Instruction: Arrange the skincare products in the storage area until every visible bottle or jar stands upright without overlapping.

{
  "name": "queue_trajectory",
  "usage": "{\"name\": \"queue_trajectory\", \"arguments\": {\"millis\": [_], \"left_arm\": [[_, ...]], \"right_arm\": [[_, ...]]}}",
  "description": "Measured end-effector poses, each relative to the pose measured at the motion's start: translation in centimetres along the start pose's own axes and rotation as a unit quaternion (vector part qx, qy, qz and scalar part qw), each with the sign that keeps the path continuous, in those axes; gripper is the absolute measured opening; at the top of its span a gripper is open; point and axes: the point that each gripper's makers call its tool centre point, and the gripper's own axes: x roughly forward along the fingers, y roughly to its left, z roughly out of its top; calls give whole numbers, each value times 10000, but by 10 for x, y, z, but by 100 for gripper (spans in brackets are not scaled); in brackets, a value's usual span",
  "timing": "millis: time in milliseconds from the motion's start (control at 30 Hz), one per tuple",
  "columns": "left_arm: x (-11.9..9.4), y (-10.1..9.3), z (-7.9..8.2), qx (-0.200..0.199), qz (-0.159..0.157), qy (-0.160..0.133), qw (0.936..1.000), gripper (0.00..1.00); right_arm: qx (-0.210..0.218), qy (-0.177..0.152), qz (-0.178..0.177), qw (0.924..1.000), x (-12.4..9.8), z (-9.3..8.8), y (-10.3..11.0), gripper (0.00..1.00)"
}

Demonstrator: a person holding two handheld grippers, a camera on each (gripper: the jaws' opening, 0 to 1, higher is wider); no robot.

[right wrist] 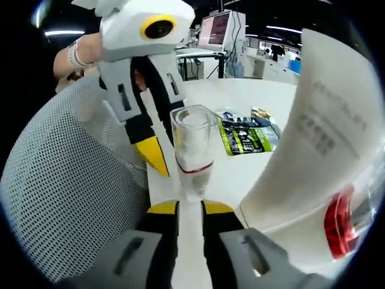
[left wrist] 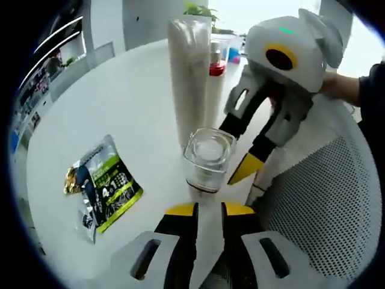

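Note:
A small clear glass bottle [left wrist: 207,158] [right wrist: 194,147] stands upright on the white table [left wrist: 120,102], just ahead of both grippers. My left gripper [left wrist: 209,210] points at its base, jaws drawn together with nothing between them. It also enters the right gripper view, its yellow tip [right wrist: 153,155] beside the bottle. My right gripper [right wrist: 190,208] is likewise shut and empty, and reaches in from the right [left wrist: 246,170]. Behind the bottle stand a tall white tube [left wrist: 189,78] [right wrist: 319,138] and a red-banded bottle [left wrist: 217,67] [right wrist: 338,226].
A green-and-black sachet [left wrist: 105,183] [right wrist: 245,135] lies flat on the table. A white perforated mesh surface [left wrist: 325,198] [right wrist: 66,198] borders the table beside the clear bottle. A person's hand [right wrist: 78,54] holds the left gripper. Desks and monitors fill the room behind.

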Motion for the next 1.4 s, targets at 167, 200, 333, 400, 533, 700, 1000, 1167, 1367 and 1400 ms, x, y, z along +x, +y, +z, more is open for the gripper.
{"name": "queue_trajectory", "arguments": {"millis": [167, 200, 333, 400, 533, 700, 1000, 1167, 1367, 1400], "left_arm": [[6, -2, 3, 22, -30, 61, 10000, 9], [7, -3, 4, 42, -33, 65, 10000, 9], [13, -6, 5, 103, -54, 135, 9998, 8], [15, -8, 7, 113, -77, 107, 9998, 7], [20, -9, 11, 167, -88, 78, 9998, 10], [24, -13, 15, 273, -144, 83, 9995, 11], [29, -19, 27, 487, -251, 35, 9985, 11], [33, -22, 34, 583, -289, 7, 9979, 11], [37, -24, 38, 654, -322, 10, 9973, 11], [37, -24, 39, 651, -321, 4, 9974, 11]], "right_arm": [[8, -96, -114, 9999, 0, 6, -3, 15], [19, -57, -145, 9999, 0, 5, -4, 14], [-42, 57, -254, 9997, -2, 0, -8, 14], [9, 152, -325, 9994, -3, -4, -11, 14], [57, 176, -409, 9990, -7, -6, -15, 14], [124, 235, -499, 9984, -12, -11, -16, 12], [182, 485, -575, 9970, -21, -21, -19, 11], [128, 644, -735, 9951, -25, -28, -23, 12], [264, 668, -830, 9940, -30, -33, -26, 11], [291, 666, -847, 9938, -30, -33, -27, 11]]}}
